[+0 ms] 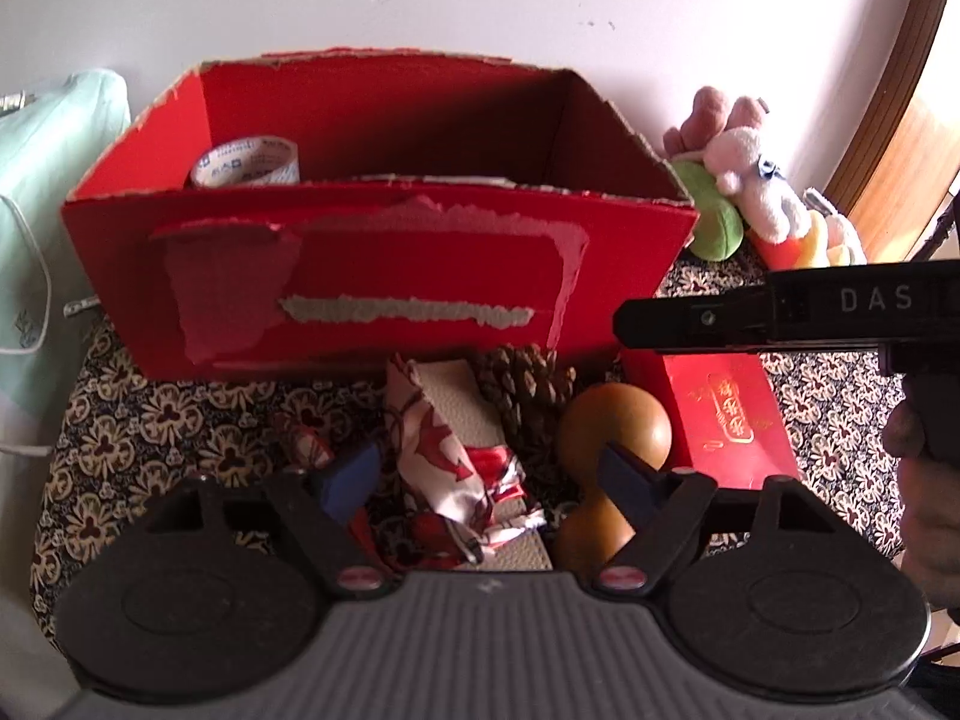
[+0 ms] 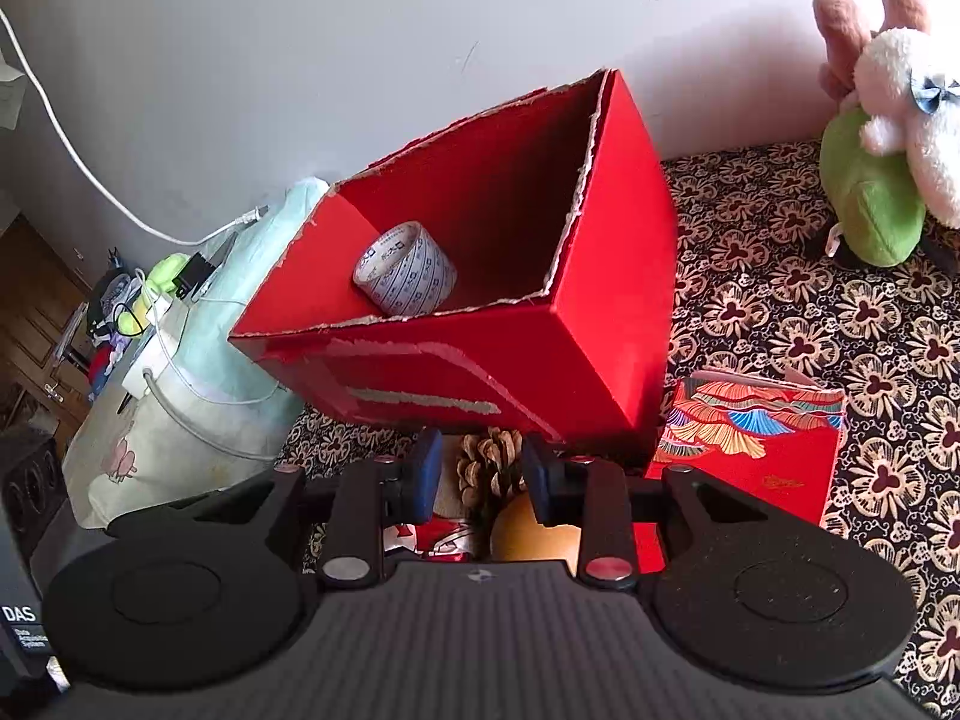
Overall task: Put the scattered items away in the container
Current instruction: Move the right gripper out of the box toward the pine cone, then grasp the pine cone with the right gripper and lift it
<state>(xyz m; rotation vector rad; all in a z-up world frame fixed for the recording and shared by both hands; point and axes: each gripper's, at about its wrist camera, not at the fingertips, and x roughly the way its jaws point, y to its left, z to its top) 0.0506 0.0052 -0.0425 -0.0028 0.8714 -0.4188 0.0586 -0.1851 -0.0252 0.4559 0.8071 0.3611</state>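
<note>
A red cardboard box (image 1: 384, 276) stands open on the patterned cloth, with a tape roll (image 1: 246, 163) inside; both also show in the right wrist view, the box (image 2: 510, 372) and the roll (image 2: 405, 276). In front of the box lie a red-and-white scarf on a white strap (image 1: 456, 450), a pine cone (image 1: 525, 387) and a wooden gourd-shaped piece (image 1: 606, 456). My left gripper (image 1: 486, 480) is open, its fingers on either side of the scarf. My right gripper (image 2: 480, 474) is open above the pine cone (image 2: 489, 462), with the wooden piece (image 2: 531, 531) below it.
A small red envelope box (image 1: 720, 420) lies right of the wooden piece. A red card with a fan pattern (image 2: 762, 444) lies right of the box. Plush toys (image 1: 750, 192) sit at the back right. A pale green bag (image 1: 36, 240) stands on the left.
</note>
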